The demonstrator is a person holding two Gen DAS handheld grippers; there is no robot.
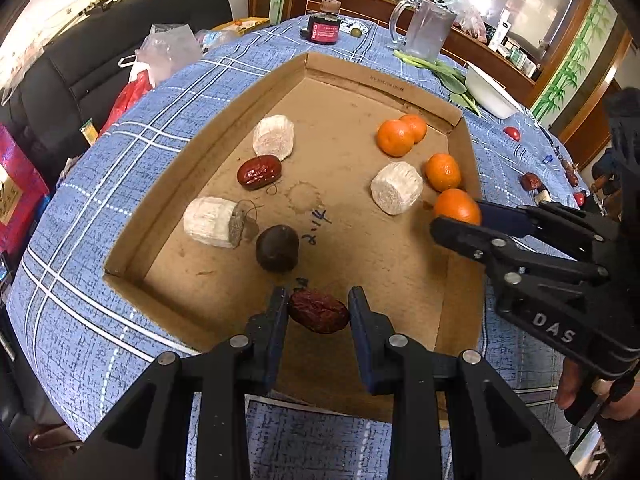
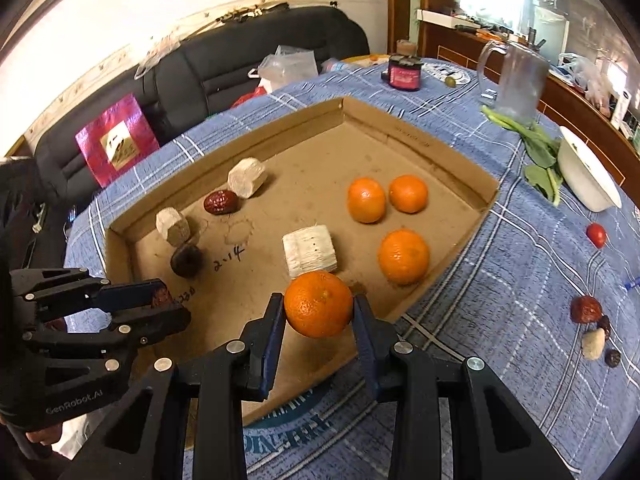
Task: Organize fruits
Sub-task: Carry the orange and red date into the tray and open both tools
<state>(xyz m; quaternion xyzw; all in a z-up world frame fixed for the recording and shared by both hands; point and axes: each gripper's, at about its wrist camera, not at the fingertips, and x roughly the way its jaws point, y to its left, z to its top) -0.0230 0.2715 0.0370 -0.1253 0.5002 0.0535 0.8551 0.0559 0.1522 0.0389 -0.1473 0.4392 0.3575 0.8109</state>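
Fruits mostly in tray point(image 2: 452, 152): three oranges point(image 2: 366, 199) at its right edge, dates and pale chunks left. Right hand-held gripper point(image 2: 319, 312) pinches a fourth orange point(image 2: 319, 304) over the near edge; left hand-held gripper point(image 1: 319, 308) pinches a date point(image 1: 318, 311). Strays point(image 2: 586, 309) remain at bench's right edge.

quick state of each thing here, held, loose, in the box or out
left tongs: shut on a red date
right tongs: shut on an orange
box: open, on the table
three oranges: loose in the box
three white chunks: loose in the box
tomato: outside the box
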